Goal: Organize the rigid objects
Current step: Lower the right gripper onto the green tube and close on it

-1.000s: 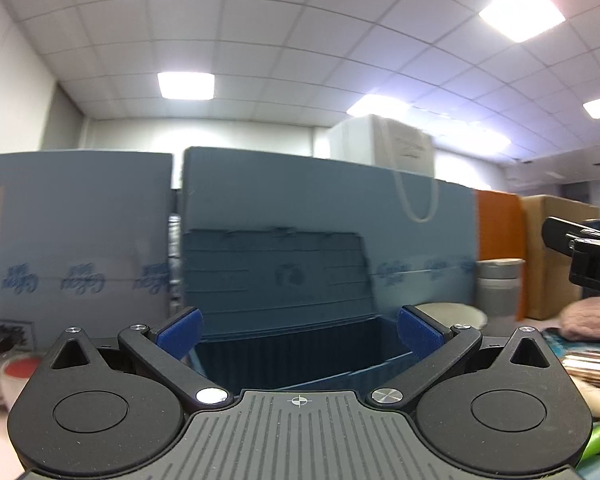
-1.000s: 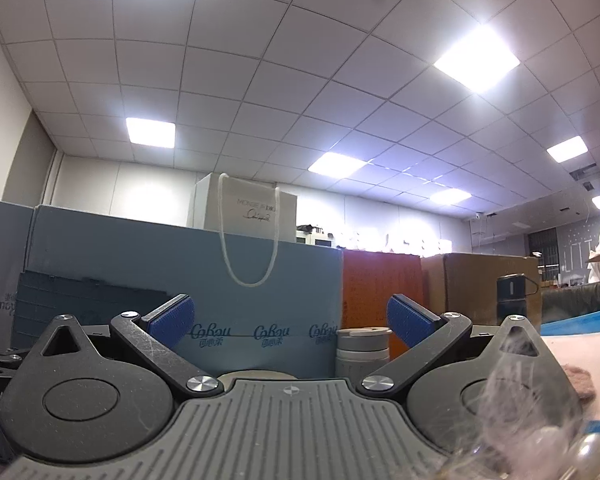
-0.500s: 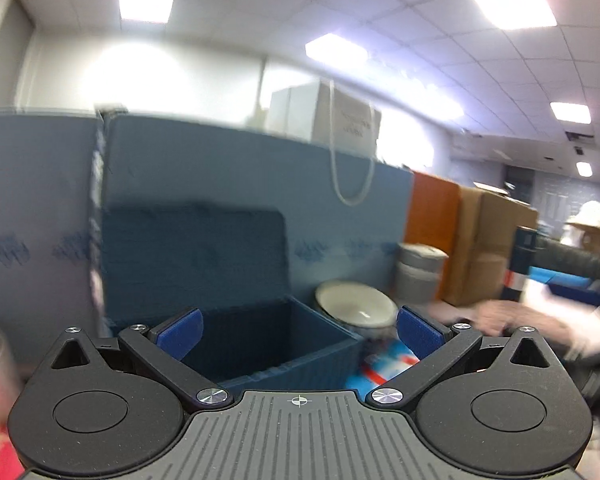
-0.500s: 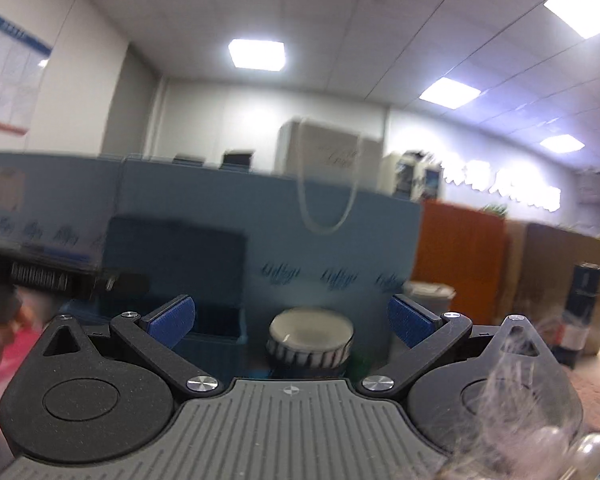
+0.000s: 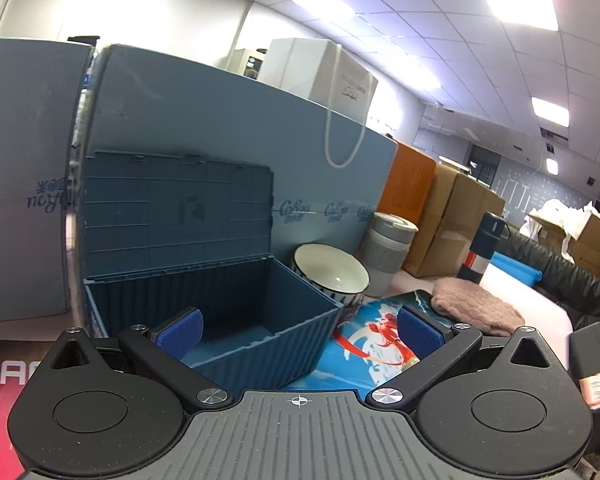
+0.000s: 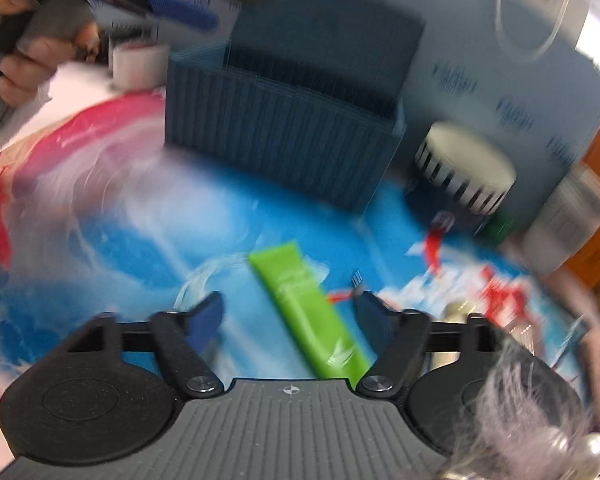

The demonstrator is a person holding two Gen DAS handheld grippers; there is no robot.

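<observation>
- Since the earlier frames the right gripper has been tipping down from the ceiling and back wall to the blue printed mat; its view is smeared with motion blur.
- The left gripper has been swinging right and dipping, so the open blue storage box is now sitting lower and closer in its view.
- The right claw's fingers are standing apart, holding nothing, with a green tube lying flat on the mat between them, running diagonally.
- The left claw is also spread wide and empty; its left pad is showing in front of the box's interior, its right pad over the mat.
- The box is resting on the mat with its lid leaning upright against a blue panel.
- A striped bowl is sitting just right of the box, with a grey lidded cup beside it.
- A pink knitted piece is lying further right.
- In the right view's upper left, a hand is gripping the other tool's handle.
</observation>
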